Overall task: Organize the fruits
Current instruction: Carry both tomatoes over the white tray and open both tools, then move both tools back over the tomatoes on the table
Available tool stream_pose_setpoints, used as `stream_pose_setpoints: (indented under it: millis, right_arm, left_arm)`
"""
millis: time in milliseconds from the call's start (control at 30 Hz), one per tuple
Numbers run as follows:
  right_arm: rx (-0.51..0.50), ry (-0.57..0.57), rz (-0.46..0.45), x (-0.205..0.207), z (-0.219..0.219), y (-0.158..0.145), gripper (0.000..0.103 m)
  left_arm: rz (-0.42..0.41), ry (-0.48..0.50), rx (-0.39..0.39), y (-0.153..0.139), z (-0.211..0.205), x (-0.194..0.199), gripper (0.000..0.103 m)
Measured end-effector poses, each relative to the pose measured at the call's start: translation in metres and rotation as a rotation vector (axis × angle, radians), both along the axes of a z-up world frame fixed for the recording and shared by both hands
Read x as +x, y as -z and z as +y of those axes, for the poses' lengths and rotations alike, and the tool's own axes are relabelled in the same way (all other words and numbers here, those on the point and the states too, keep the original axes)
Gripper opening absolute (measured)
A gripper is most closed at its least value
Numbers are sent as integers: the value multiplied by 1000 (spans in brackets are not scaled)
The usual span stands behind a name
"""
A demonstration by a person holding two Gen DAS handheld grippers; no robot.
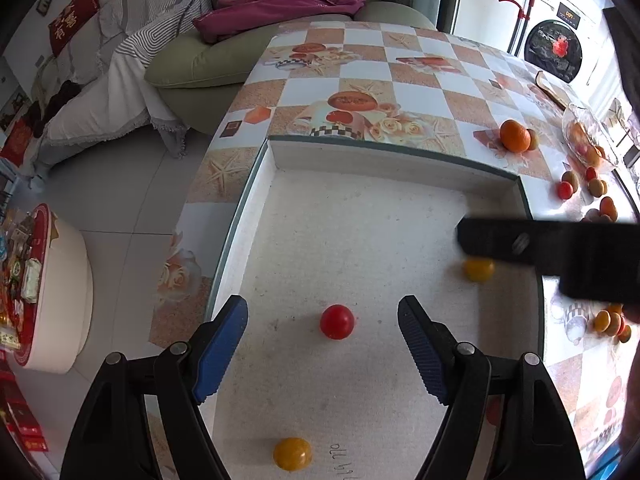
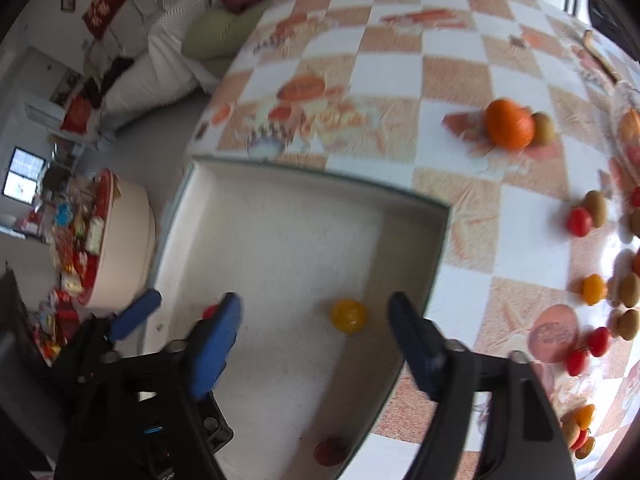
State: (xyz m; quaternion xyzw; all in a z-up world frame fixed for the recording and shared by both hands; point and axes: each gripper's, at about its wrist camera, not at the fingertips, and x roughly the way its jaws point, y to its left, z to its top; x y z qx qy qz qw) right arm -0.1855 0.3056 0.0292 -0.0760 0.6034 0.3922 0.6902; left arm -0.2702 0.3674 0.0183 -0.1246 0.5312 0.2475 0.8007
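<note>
Fruits lie partly in a white tray [image 1: 276,216] on the table [image 1: 420,60]. Left wrist view: a red tomato [image 1: 337,321] sits in the tray just ahead of the left hand-held gripper [image 1: 322,312], whose jaws are wide and empty. A yellow tomato [image 1: 292,453] lies nearer the camera; another is half hidden under the right tool. Closing off-centre could roll the red one away.

Right wrist view, blurred: the right hand-held gripper [image 2: 316,310] is wide and empty over a yellow tomato [image 2: 349,315]. Loose fruit [image 2: 579,221] near the table edge could roll off.
</note>
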Motion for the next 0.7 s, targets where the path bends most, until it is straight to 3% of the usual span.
stream_pose_setpoints:
  millis: [333, 700]
  right_arm:
    - [18, 161, -54, 19, -67, -32, 81]
    - [-156, 315, -131, 13, -222, -32, 81]
  left_arm:
    - [-34, 94, 8, -29, -43, 17, 79]
    - [-68, 328, -46, -51, -142, 51, 79]
